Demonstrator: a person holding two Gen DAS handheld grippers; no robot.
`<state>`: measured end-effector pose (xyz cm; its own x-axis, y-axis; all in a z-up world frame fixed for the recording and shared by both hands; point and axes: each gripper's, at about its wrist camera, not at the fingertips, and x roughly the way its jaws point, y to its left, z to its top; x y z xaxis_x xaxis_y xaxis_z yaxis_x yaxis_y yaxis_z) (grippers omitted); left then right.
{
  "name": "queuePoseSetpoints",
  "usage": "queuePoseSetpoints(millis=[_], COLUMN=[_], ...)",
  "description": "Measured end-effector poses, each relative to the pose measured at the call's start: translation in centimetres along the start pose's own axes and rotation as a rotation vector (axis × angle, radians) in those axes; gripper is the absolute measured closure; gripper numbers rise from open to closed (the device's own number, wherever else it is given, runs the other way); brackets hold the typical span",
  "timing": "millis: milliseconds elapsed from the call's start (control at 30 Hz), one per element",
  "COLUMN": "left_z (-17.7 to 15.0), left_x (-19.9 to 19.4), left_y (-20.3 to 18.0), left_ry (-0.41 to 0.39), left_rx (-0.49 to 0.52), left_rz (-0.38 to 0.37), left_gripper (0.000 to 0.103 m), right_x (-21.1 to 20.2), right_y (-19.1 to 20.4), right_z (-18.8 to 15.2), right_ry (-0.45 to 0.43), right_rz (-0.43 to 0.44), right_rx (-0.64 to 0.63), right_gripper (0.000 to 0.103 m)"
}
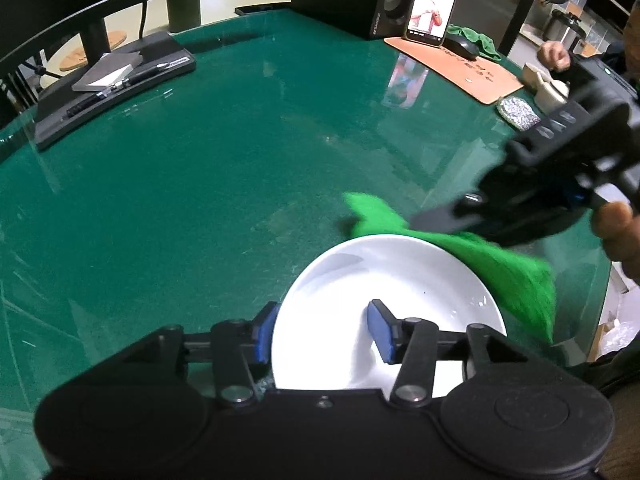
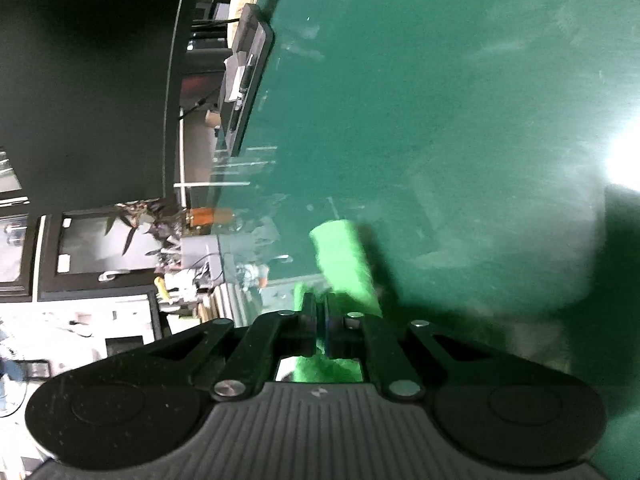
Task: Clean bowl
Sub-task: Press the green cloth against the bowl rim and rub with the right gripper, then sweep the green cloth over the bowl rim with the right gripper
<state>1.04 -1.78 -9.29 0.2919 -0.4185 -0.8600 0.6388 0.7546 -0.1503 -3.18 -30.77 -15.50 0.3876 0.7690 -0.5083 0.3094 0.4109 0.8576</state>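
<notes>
Left wrist view: the white bowl sits near on the green table, its near edge hidden behind the left gripper, whose fingers straddle the rim, not visibly pressing. A blurred green cloth drapes the bowl's right rim.

Right wrist view: the right gripper pinches the cloth tight; no bowl shows.

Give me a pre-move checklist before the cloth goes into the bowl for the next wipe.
1. Right gripper clamped on the green cloth: ok, jaws shut with cloth between them.
2. Left gripper steadying the white bowl: cannot tell; the fingers straddle the near rim, but pad contact is unclear.
3. Cloth reaches the bowl: ok, it drapes over the far right rim.
4. Bowl seated flat on the green table: ok.
5. Bowl interior dirt: cannot tell; a few tiny specks, glare hides the rest.
6. Space around the bowl: ok, the silver scrubber lies well away.
</notes>
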Motion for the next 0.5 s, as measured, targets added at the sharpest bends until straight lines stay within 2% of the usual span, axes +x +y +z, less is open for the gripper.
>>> queuePoseSetpoints(millis=[100,267,333,433,500], left_z=[0.1,0.2,0.1,-0.1,-0.1], left_x=[0.1,0.0,0.0,0.2,0.3], left_y=[-0.2,-0.6,-0.7,-0.7,-0.9], left_ry=[0.004,0.012,0.015,0.018,0.013], left_rx=[0.006,0.022,0.029,0.039,0.054], left_rz=[0.0,0.016,0.014,-0.009,-0.009], left_gripper=[0.055,0.053,0.049,0.039,0.038], right_x=[0.5,4.9,5.8,4.0,1.9], right_y=[-0.1,1.1,1.3,0.5,-0.5], right_z=[0.2,1.3,1.4,0.8,0.2], right_ry=[-0.003,0.009,0.022,0.022,0.01], right_rz=[0.003,0.024,0.025,0.021,0.009], right_rx=[0.009,-0.01,-0.02,-0.009,0.009], right_gripper=[0.098,0.098,0.098,0.098,0.098])
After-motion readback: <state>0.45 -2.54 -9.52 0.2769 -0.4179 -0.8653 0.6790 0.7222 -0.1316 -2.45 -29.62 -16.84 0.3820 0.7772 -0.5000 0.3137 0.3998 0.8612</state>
